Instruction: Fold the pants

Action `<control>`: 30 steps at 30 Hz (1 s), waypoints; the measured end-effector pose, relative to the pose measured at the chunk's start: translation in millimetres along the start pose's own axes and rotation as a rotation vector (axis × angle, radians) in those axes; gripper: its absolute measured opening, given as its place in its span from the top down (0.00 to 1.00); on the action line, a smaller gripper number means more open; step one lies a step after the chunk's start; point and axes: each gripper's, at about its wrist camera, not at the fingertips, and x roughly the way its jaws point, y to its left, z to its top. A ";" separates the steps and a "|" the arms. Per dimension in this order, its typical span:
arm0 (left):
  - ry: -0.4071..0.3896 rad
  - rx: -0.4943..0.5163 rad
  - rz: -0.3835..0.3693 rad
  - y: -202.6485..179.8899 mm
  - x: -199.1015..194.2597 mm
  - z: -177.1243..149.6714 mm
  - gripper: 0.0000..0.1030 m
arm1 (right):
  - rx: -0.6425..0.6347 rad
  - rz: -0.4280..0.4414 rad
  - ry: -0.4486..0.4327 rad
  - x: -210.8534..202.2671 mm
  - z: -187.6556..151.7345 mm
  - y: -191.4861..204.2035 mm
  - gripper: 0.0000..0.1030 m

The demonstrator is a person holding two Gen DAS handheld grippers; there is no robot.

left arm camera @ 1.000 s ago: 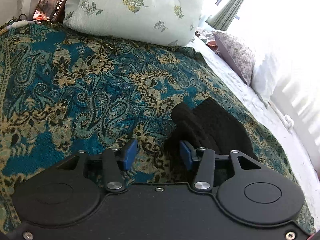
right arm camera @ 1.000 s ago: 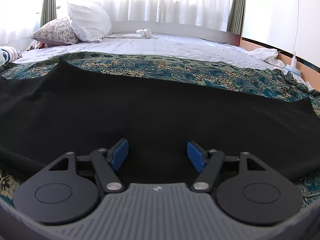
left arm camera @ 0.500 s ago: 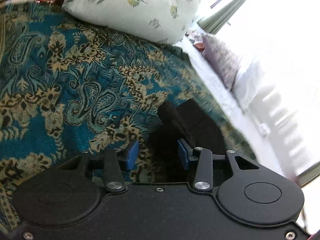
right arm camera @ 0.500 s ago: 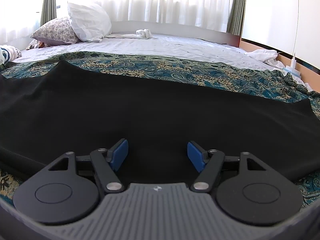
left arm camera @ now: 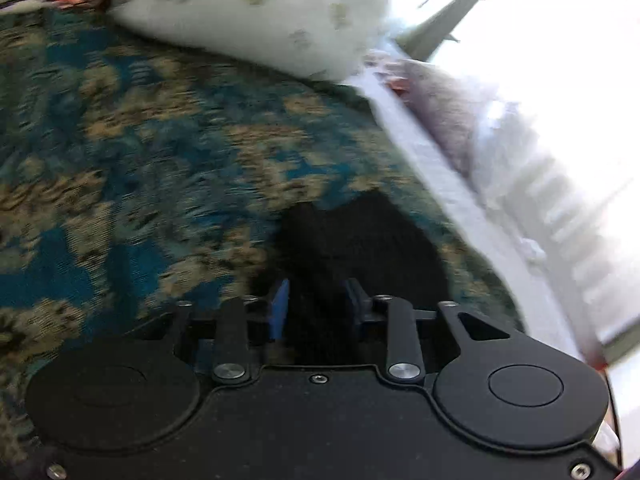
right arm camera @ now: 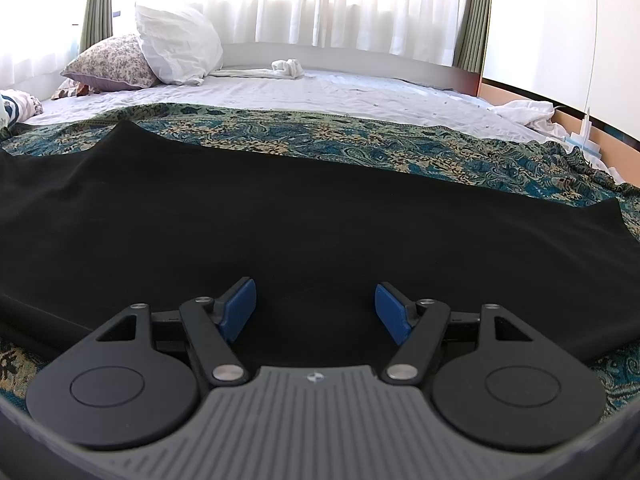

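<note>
One black pants [right arm camera: 304,216], two grippers [left arm camera: 316,306] [right arm camera: 316,308], three pillows [right arm camera: 178,42]

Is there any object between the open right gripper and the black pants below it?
Nothing visible. The right gripper hovers with jaws apart directly over the black fabric pants, spread flat on the teal paisley bedspread; no object lies on that cloth.

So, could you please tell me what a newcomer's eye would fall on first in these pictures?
Most likely the black pants, spread wide across the teal and gold paisley bedspread in the right wrist view. Next, the left tool, whose jaws have just been closing around a bunched end of that black cloth, while the right tool hangs open above it. Behind, bright curtains glow over a white pillow at the far left.
</note>
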 end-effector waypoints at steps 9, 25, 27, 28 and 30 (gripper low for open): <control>-0.018 -0.040 0.022 14.4 -0.7 -7.6 0.77 | 0.001 0.000 -0.001 -0.2 0.5 -0.4 0.24; -0.150 0.199 0.056 -14.8 -2.9 8.7 0.96 | 0.001 0.000 -0.002 0.1 0.4 -0.6 0.23; -0.104 0.208 0.127 -7.4 10.5 3.8 0.95 | 0.001 0.000 -0.001 0.2 0.8 -0.5 0.23; -0.091 0.208 0.155 -3.1 15.2 1.5 0.92 | 0.002 0.000 -0.001 0.6 1.6 -0.5 0.23; -0.110 0.216 0.165 -2.2 14.3 -2.2 0.88 | 0.003 0.001 -0.001 0.9 1.9 -0.7 0.23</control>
